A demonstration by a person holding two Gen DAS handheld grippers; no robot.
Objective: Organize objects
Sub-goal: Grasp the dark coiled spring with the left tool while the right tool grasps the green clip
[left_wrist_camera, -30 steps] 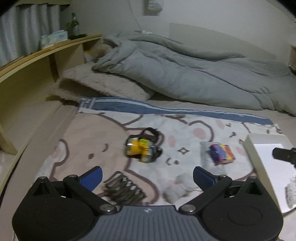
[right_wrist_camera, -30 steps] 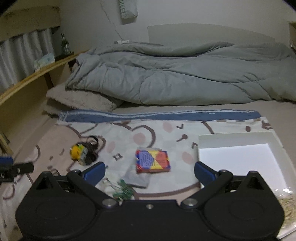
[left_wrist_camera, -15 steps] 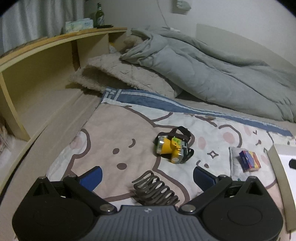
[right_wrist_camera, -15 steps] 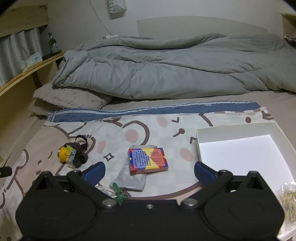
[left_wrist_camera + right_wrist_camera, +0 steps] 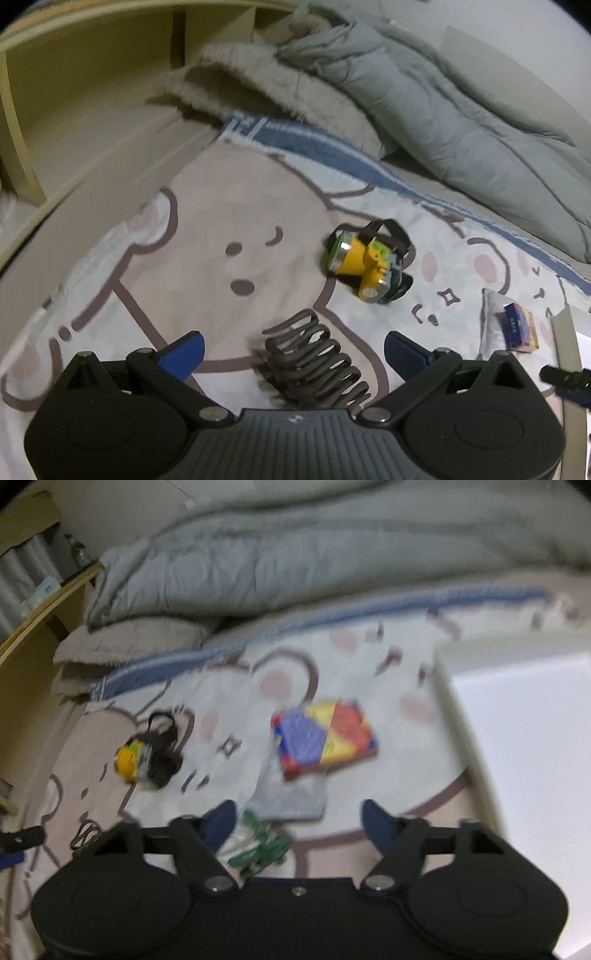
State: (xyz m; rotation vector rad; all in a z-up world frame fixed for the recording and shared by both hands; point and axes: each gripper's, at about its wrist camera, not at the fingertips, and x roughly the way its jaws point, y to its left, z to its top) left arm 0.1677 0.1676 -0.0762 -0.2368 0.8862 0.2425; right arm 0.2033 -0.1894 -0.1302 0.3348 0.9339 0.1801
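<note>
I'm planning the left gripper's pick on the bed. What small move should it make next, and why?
Probably ease the left gripper a little further down and forward over the dark spring-like clip. Its jaws stand open with the clip lying between them on the blanket, and nothing is gripped yet. The yellow headlamp lies farther off.

Black tongs [image 5: 293, 350], [image 5: 295, 819] with blue fingertips [image 5: 184, 349], silver pivot screws, ribbed grey panel on the left pair.

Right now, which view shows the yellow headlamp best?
The left wrist view: the yellow headlamp lies sharp near centre on the blanket, lens and black strap distinct. In the right wrist view it is small, blurred and off to the left.
</note>
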